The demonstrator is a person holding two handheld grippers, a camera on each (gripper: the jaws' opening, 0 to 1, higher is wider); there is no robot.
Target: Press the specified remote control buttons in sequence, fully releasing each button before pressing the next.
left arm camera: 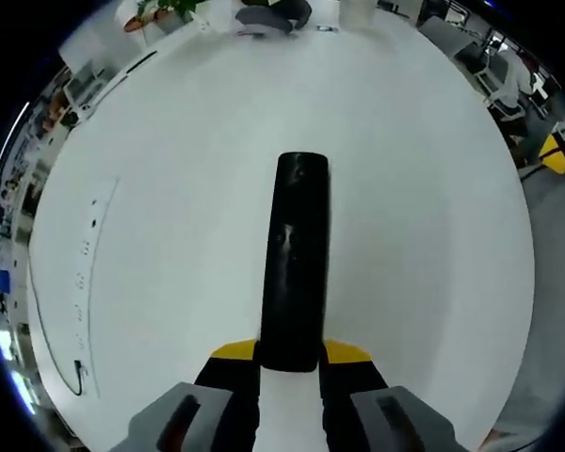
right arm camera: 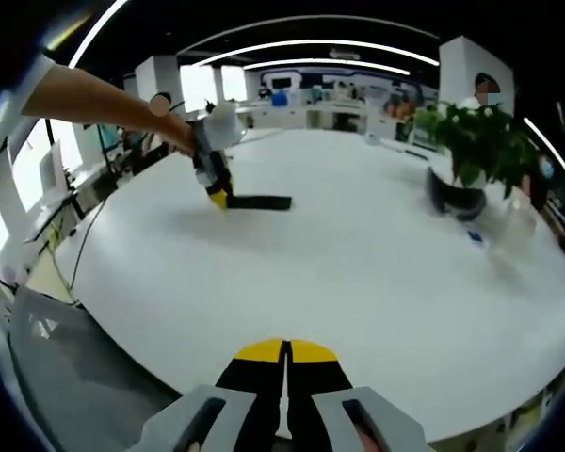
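Between the left claw [left arm camera: 290, 363] jaws, clamped: remote control [left arm camera: 295, 264], slim, rigid, light, probably slick, held by its near end on the tabletop [left arm camera: 433, 235]. Right claw [right arm camera: 284, 363] closed, empty, well apart.

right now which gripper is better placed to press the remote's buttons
Right, tentatively. The left gripper is shut on the near end of the remote, steadying it on the white table. The right gripper is shut and empty, free to press, though it sits well back from the remote.

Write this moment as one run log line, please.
left claw: shut on long black remote control | right claw: shut, empty | round white table
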